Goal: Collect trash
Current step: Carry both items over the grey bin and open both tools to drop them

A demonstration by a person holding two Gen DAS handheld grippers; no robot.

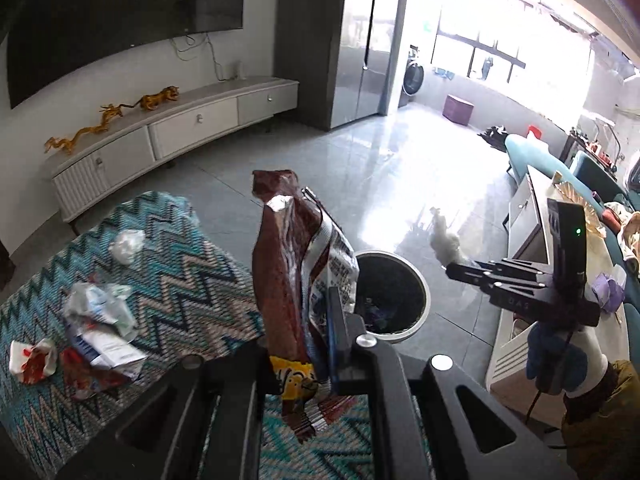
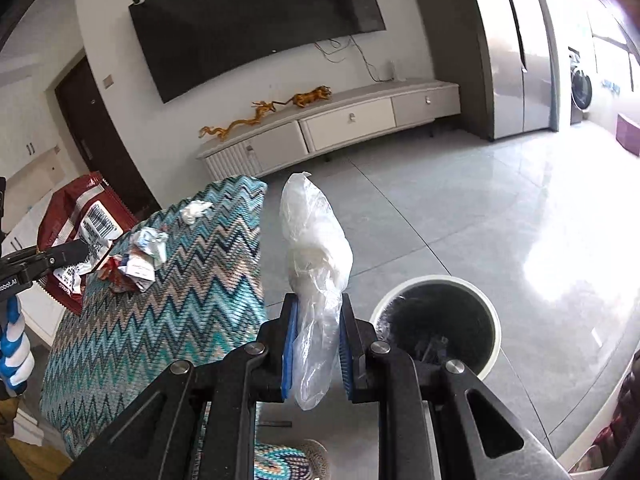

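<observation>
The snack wrapper (image 1: 288,280) is glossy crinkled foil-plastic, silvery on its inside. The bag (image 2: 316,264) is thin, translucent, wrinkled plastic film. The table cover (image 2: 168,280) looks like woven cloth with a rough zigzag weave. The floor (image 2: 460,208) is polished, reflective tile. The bin (image 2: 494,316) has a smooth white plastic-looking rim. The crumpled scraps (image 1: 100,320) look like paper.

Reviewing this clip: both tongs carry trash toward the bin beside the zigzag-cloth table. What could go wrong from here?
1. The red snack wrapper is pinched near its bottom end by the left tongs; its tall loose part could catch the trash bin rim and land outside.
2. The clear plastic bag in the right tongs is light and may cling to the pads or drift past the bin.
3. Crumpled wrappers on the table could be missed.
</observation>
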